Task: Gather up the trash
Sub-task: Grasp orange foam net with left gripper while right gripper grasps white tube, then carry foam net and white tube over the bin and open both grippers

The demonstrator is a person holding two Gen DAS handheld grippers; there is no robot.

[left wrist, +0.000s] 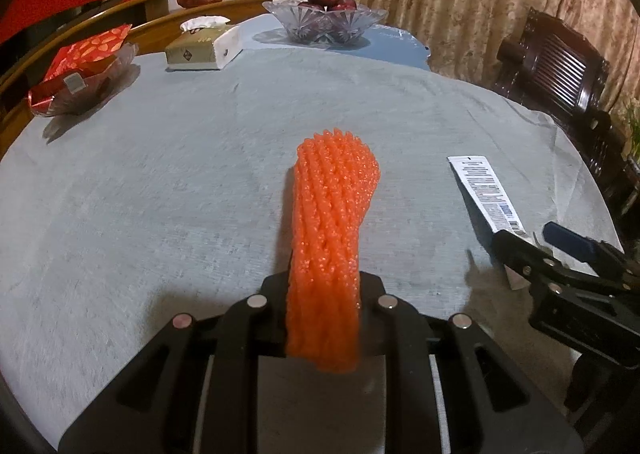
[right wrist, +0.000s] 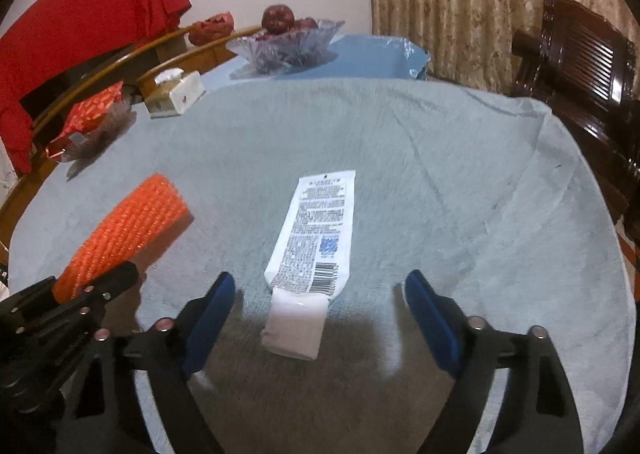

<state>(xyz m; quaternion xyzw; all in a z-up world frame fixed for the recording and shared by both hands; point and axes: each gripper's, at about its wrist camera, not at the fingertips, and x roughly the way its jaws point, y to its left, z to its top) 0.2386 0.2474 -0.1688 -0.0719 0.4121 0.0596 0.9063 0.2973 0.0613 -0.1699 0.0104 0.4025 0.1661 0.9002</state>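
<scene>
The white tube (right wrist: 310,250) lies flat on the cloth-covered tabletop (right wrist: 440,173), in its near half and a little toward the right edge, with its cap end pointing to the near edge and its flat printed end pointing to the far edge where the glass fruit bowl (right wrist: 280,45) stands. The right gripper (right wrist: 320,314) is the nearer one: its blue jaws stand wide apart, one on each side of the cap end, and they do not touch the tube. The long axis of the tube runs almost straight ahead between the jaws, so they would close across its width, which I judge a good line for the grasp; the gripper probably needs only to go a little lower before closing. The left gripper (left wrist: 320,318) is busy, its jaws clamped on the lower end of an orange foam net (left wrist: 332,225), which stands up from them above the cloth near the middle of the tabletop. In the left wrist view the tube lies well to the right of the net, so the two hands are not in each other's way.
</scene>
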